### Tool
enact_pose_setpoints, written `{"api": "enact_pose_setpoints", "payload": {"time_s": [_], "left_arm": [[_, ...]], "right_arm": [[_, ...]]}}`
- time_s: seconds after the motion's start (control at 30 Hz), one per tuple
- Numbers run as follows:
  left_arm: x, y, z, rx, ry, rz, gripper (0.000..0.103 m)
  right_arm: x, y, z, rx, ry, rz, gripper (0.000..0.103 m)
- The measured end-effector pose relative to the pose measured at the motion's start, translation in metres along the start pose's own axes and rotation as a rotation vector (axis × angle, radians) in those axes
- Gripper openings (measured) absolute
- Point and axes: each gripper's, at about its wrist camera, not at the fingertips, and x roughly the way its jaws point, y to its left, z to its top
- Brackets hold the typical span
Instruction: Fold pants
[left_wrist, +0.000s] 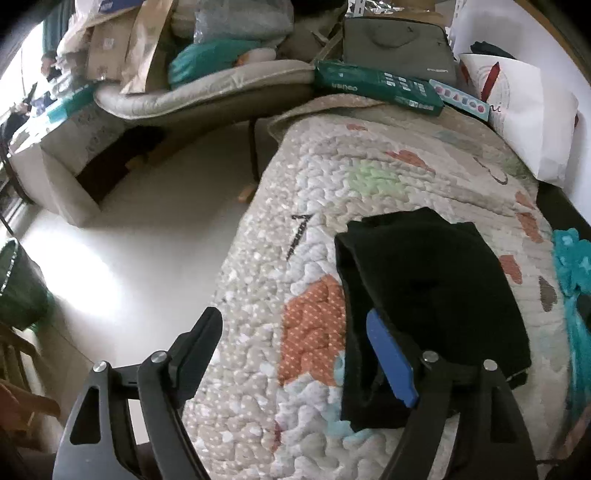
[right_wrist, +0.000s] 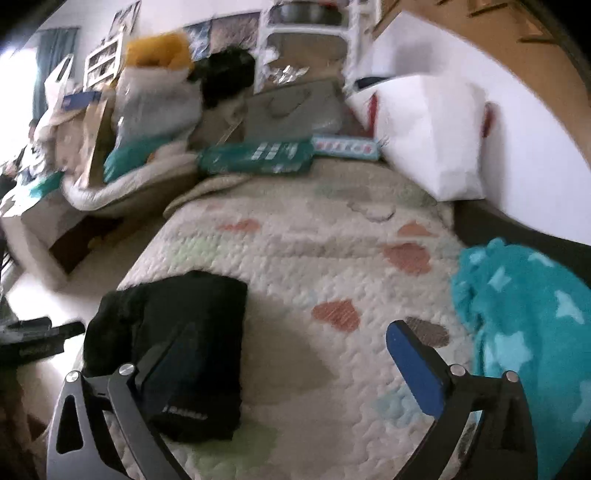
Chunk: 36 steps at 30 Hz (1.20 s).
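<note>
One bed (left_wrist: 388, 177), covered by one quilt (right_wrist: 332, 258) patterned with orange, green and grey patches. It fills most of both views.

One teal blanket (right_wrist: 524, 325) with pale stars, bunched at the quilt's right edge. In the left wrist view only a strip of it shows (left_wrist: 572, 266).

One white bag (right_wrist: 436, 140) stands at the far right end of the bed, against the wall.

One pair of black pants (left_wrist: 424, 288), folded into a compact stack, lies flat on the quilt near the bed's left edge (right_wrist: 192, 332). A small white label shows at its near end in the right wrist view.

One long green box (left_wrist: 376, 85) lies across the far end of the bed; just beside it, one smaller pale blue box (left_wrist: 461, 99) with pink dots.

Two grippers. Left gripper (left_wrist: 295, 350): fingers spread wide, holding nothing; its blue-padded finger overlaps the near left part of the pants, contact unclear; the black finger hangs over the bed's edge, above the floor (left_wrist: 129, 240). Right gripper (right_wrist: 291, 354): fingers spread wide, holding nothing; its black finger overlaps the pants, the blue one is over bare quilt. That view is motion-blurred.
</note>
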Motion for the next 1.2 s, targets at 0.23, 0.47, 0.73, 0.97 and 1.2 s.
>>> {"api": "enact_pose_setpoints", "payload": {"time_s": [0.23, 0.47, 0.73, 0.97, 1.2], "left_arm": [[-0.002, -0.010, 0.001, 0.048, -0.030, 0.016, 0.081], [0.000, -0.015, 0.004, 0.064, -0.029, 0.018, 0.081], [0.007, -0.013, 0.005, 0.039, -0.005, 0.010, 0.081], [0.009, -0.012, 0.005, 0.041, 0.001, 0.016, 0.081], [0.009, -0.013, 0.005, 0.034, 0.005, 0.014, 0.081]], "right_arm": [[0.019, 0.001, -0.007, 0.005, 0.071, 0.034, 0.102], [0.037, -0.008, -0.018, 0.083, 0.143, 0.075, 0.102], [0.047, -0.013, -0.022, 0.118, 0.172, 0.089, 0.102], [0.047, -0.013, -0.022, 0.118, 0.173, 0.087, 0.102], [0.045, -0.011, -0.023, 0.122, 0.173, 0.085, 0.102]]}}
